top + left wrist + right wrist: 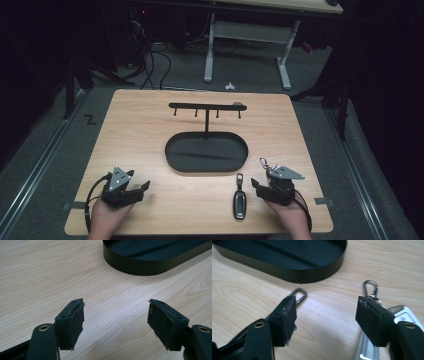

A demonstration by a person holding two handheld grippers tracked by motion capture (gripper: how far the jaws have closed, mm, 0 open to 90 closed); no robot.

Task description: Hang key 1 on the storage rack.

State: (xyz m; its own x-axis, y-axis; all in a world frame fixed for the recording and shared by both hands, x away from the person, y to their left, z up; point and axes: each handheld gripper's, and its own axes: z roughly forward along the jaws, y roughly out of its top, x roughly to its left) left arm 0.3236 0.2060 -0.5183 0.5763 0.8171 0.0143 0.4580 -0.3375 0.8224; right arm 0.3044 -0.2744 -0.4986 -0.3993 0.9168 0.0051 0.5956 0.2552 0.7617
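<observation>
Both tongs open wide, nothing gripped. Right tongs (262, 186) sit low over the light wooden worktop (140, 130) at its near right corner, held by the person's right hand (290, 212); in the right gripper view (325, 315) bare wood shows between the pads. Just past its jaws lie two key items: a black and silver car key fob (240, 202) with a small metal loop at its far end, flat on the worktop just left of the right tongs, loop end poking out behind one jaw (299, 293) in the right gripper view; and a silver key piece with a metal snap clip (371, 288), partly hidden behind the other jaw, clip seen at (263, 163) in the high view. Neither item touches the pads.

Left tongs (135, 187) rest at the near left of the worktop in the person's left hand (107, 217), jaws spread, only bare wood between them (116, 320).

Black oval metal tray (172, 155) sits mid-worktop, beyond both tongs, apart from the keys. From its far side rises a thin black post carrying a black horizontal bar with four small hooks (206, 106); hooks bare.
</observation>
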